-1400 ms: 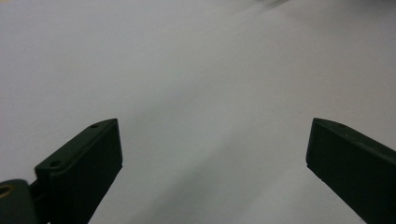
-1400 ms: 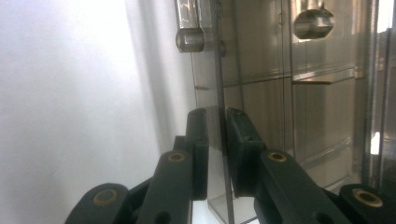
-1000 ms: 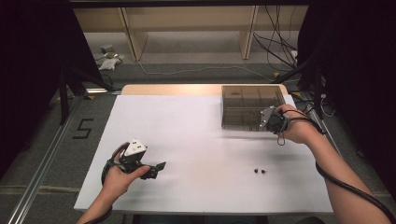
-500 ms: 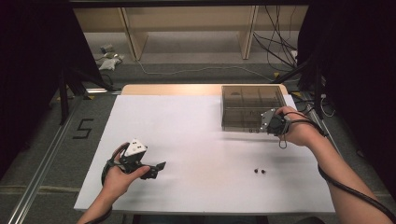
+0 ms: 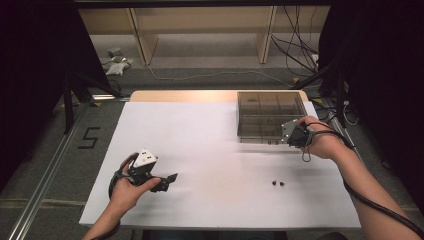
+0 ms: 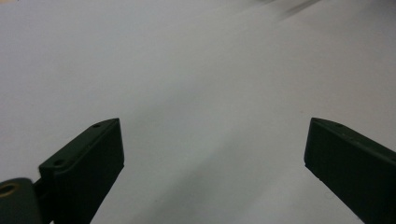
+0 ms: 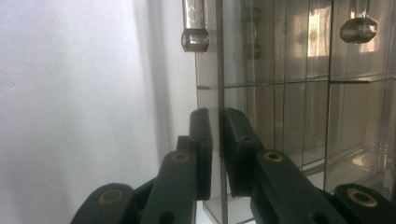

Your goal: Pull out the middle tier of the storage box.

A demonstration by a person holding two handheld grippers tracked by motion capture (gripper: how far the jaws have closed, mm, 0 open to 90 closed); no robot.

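Your right gripper (image 5: pixel 286 134) is edging a little leftward along the near wall of the smoky clear box (image 5: pixel 270 116). Its jaws are closing onto that wall.

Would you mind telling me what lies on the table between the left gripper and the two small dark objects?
Nothing: in the high view, only bare white tabletop separates the left gripper from the two small dark objects.

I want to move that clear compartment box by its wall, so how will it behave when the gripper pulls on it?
The box looks like thin, stiff, smoke-tinted plastic, so it should probably hold shape rather than flex. It looks empty, hence likely light, and may slide easily on the smooth white table. Held by the right gripper on one wall only, it could tilt if lifted.
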